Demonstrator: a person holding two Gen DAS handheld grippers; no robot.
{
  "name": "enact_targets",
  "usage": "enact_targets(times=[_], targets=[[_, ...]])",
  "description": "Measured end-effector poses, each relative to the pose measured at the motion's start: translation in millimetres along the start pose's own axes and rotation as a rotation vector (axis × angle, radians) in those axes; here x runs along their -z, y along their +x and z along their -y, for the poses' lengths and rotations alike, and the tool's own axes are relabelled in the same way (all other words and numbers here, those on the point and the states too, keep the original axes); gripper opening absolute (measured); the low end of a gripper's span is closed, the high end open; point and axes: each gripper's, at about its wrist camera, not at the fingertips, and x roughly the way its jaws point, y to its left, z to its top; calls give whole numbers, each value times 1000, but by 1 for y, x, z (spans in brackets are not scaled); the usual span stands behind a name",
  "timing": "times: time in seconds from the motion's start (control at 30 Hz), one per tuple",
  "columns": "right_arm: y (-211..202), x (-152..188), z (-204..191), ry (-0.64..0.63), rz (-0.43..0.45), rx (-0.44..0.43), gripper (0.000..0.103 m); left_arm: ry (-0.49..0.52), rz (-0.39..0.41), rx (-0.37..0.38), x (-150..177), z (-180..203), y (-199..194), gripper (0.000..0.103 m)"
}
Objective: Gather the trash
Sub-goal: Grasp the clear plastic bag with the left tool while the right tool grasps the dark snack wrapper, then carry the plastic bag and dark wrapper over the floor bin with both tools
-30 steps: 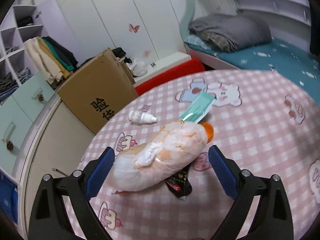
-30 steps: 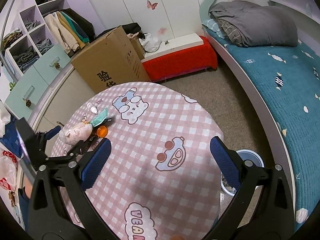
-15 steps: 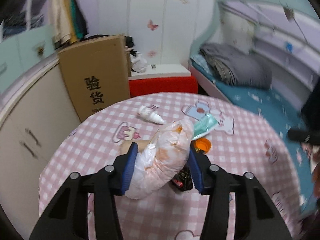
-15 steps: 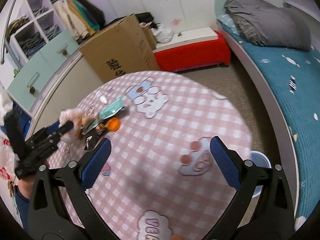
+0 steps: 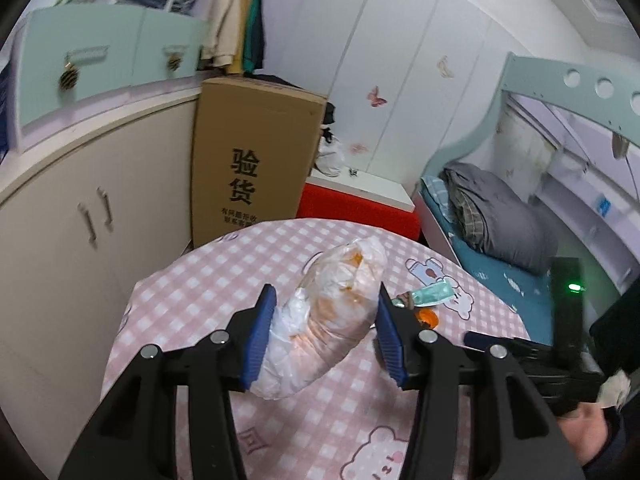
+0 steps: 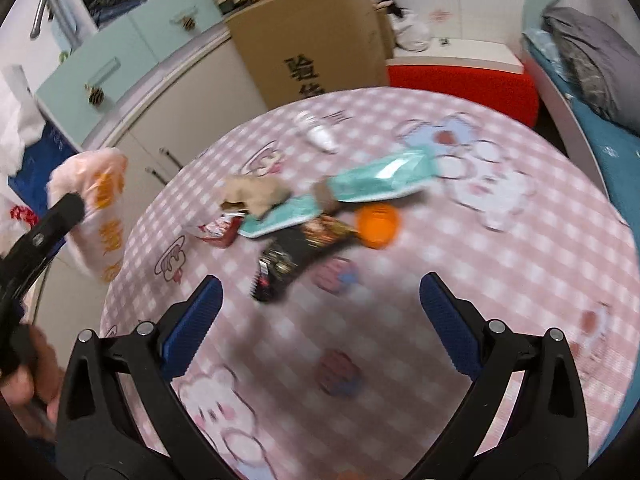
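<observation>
My left gripper (image 5: 324,336) is shut on a crumpled white plastic bag (image 5: 332,312) with orange print, held above the pink checked table (image 5: 208,280). That bag (image 6: 98,208) also shows at the left of the right wrist view, lifted off the table's edge. My right gripper (image 6: 320,320) is open over the table, with nothing between its fingers. Just beyond it lies a pile of trash: a black snack wrapper (image 6: 288,256), an orange cap (image 6: 378,222), teal packets (image 6: 380,178), a brown crumpled paper (image 6: 256,196), a red-and-white wrapper (image 6: 218,228) and a small white bottle (image 6: 318,132).
A tall cardboard box (image 5: 248,160) stands behind the table beside cream cabinets (image 5: 72,216). A red bench (image 6: 460,80) and a bed with a grey quilt (image 5: 496,216) lie to the right. A person's hand (image 6: 24,384) holds the left tool.
My left gripper closed on the plastic bag, rolled and lifted it away from the pile. My right gripper moved down and in toward the trash pile, still open.
</observation>
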Motion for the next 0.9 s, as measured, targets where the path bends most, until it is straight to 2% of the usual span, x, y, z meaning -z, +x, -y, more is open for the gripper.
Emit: enact_targets(times=[0.07, 0.13, 0.17, 0.2, 0.27, 0.3, 0.6, 0.9], targets=[[16, -3, -8, -7, -21, 36, 91, -27, -1, -3, 5, -4, -3, 48], [28, -3, -11, -12, -34, 80, 77, -53, -7, -4, 12, -8, -5, 48], [28, -2, -14, -31, -11, 106, 73, -57, -10, -4, 13, -9, -6, 48], [28, 0, -16, -51, -1, 140, 64, -61, -14, -3, 16, -9, -6, 48], [25, 3, -10, -36, 5, 109, 45, -63, -20, 0, 19, -8, -7, 48], [23, 4, -7, -26, 1, 93, 30, -63, -23, 3, 21, -7, -7, 48], [-31, 41, 33, 30, 45, -34, 29, -39, -37, 36, 33, 21, -9, 48], [-86, 59, 57, 46, 133, -87, 28, 14, -41, 91, 36, 73, -12, 48]])
